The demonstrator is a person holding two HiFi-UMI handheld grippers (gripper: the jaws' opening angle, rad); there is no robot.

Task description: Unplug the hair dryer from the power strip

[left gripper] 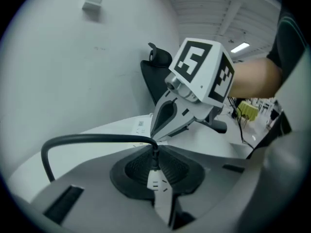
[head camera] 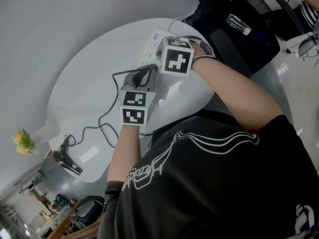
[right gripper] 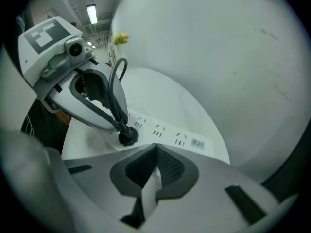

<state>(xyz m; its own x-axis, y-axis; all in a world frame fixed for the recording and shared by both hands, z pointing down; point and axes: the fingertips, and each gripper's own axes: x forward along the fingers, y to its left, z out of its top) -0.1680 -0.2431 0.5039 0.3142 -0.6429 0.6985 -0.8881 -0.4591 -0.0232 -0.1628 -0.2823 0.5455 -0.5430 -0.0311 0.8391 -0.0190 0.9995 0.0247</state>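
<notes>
Grip comes first: our left gripper [left gripper: 155, 149] is clamped on the black cord [left gripper: 87, 139] right at its neck, just above the round plug [right gripper: 127, 136]. The plug is seated in the power strip [right gripper: 170, 132] near the table's far edge. Our right gripper [right gripper: 155, 148] has its jaws pressed together with nothing between them, tips down on the strip just beside the plug. We judge it is there to pin the strip.

The hair dryer [head camera: 67, 162] lies well apart, at the near-left edge of the table [head camera: 99, 59], with the cord looping loosely across the top between.

We judge the strip light and slick on the smooth top, so it would lift with the plug unless held down. The cord is soft and bends, and pulling on it alone strains the neck. The stiff moulded plug body is the better hold, drawn straight out of the socket. The pins likely bite firmly, then let go suddenly.

Little crowds us. The strip's other sockets in sight are empty, and the two grippers stand close together. A yellow bunch [head camera: 22, 142] sits beyond the table's left edge, out of the way.
</notes>
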